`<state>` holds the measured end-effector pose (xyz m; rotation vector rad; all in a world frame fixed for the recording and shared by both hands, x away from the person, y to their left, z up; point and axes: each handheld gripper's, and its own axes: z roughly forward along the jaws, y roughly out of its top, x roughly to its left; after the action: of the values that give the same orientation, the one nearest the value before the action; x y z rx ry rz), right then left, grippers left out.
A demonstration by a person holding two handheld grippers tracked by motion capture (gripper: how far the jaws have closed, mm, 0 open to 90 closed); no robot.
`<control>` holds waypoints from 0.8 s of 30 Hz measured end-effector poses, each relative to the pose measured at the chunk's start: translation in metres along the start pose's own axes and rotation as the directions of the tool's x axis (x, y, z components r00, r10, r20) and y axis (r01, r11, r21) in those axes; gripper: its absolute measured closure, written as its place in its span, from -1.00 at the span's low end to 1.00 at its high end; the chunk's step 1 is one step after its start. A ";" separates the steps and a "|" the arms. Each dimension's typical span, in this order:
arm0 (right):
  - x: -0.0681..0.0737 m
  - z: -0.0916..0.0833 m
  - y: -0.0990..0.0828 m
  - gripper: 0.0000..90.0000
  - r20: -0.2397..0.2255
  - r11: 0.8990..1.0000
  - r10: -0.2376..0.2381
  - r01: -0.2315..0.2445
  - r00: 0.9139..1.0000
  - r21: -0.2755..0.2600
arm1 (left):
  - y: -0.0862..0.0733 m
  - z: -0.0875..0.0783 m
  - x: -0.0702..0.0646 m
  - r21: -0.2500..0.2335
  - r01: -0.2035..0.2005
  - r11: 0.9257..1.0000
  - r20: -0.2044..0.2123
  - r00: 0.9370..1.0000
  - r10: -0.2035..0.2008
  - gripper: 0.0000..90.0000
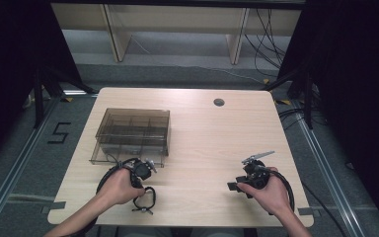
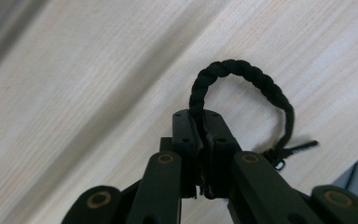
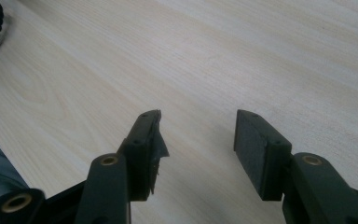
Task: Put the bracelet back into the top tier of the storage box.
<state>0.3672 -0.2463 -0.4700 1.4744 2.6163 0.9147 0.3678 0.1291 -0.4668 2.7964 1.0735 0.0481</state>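
Black braided cord bracelet [image 2: 242, 77] lies on the pale wooden table [image 1: 202, 138] near its front left edge, just ahead of the smoky clear plastic organiser box [image 1: 132, 134]. We see the left gripper [image 2: 203, 121] clenched on its braid; the right gripper [image 3: 198, 140] rests released, jaws apart over bare wood.

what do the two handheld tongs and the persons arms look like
Both tongs, left and right, are black. Each has two jaws on linkage arms with brass-coloured pivot rings, and flat black pads. A black cable loops from the right one, which carries a grey plate on top. The forearms are bare, with no sleeves in sight.
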 end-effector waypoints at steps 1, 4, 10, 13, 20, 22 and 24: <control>0.000 0.000 0.000 0.14 0.000 1.000 0.000 0.000 1.000 0.001 | -0.001 -0.003 0.001 0.002 0.002 1.000 0.000 1.000 -0.002 0.88; 0.002 -0.001 0.000 0.14 -0.003 1.000 0.020 -0.020 1.000 0.012 | -0.005 -0.010 0.004 -0.012 0.013 1.000 -0.002 1.000 -0.013 0.88; 0.001 -0.001 0.000 0.14 0.005 1.000 0.009 -0.009 1.000 0.009 | -0.013 -0.022 0.010 -0.036 0.040 0.999 -0.003 0.999 -0.041 0.88; 0.001 0.000 0.000 0.14 0.004 1.000 0.008 -0.008 1.000 0.010 | -0.017 -0.028 0.014 -0.041 0.052 0.998 -0.001 0.999 -0.052 0.88; 0.001 0.000 0.000 0.14 0.000 1.000 0.009 -0.009 1.000 0.014 | -0.023 -0.041 0.024 -0.039 0.073 0.997 -0.003 0.997 -0.073 0.88; 0.000 0.000 0.000 0.14 0.000 1.000 0.007 -0.007 1.000 0.014 | -0.024 -0.044 0.025 -0.041 0.083 0.996 0.000 0.997 -0.083 0.88; 0.000 0.000 0.001 0.14 0.000 1.000 0.010 -0.010 1.000 0.014 | -0.026 -0.044 0.025 -0.049 0.107 0.993 0.006 0.994 -0.106 0.88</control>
<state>0.3674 -0.2457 -0.4697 1.4914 2.6229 0.8997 0.3658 0.1700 -0.4273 2.6899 1.2018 0.0575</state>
